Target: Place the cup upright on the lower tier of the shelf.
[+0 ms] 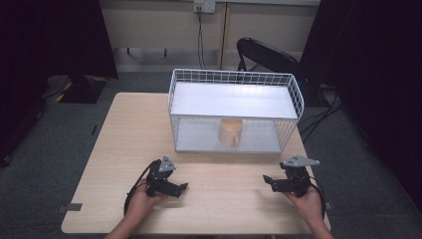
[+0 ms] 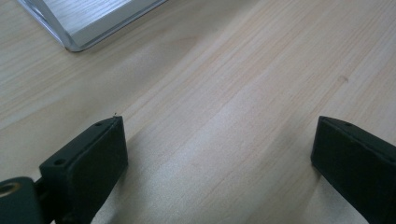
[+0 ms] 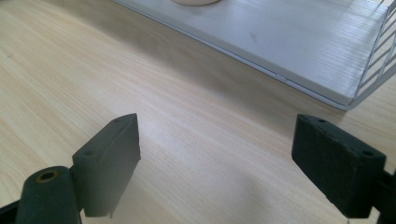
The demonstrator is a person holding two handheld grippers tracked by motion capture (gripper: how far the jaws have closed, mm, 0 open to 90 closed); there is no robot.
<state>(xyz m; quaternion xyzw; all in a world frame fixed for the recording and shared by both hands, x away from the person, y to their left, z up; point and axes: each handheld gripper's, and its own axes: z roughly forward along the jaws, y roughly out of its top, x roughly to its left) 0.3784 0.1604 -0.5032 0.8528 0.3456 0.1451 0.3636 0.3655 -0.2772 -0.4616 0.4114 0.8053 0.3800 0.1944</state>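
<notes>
Surface (image 1: 129,144): pale wood, grey carpet around
Wire rack (image 1: 234,112): far centre, tan cup (image 1: 231,132) on lower shelf
Left claw (image 1: 182,188), right claw (image 1: 268,181): wide open, empty

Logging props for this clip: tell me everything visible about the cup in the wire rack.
The cup is a pale tan, wooden-looking cylinder with a handle-like bulge low on its right side. It stands upright near the middle of the lower shelf of the white wire rack, under the upper shelf, which hides its mouth. Only the shelf touches it. Its rounded base edge peeks into the right gripper view.
</notes>
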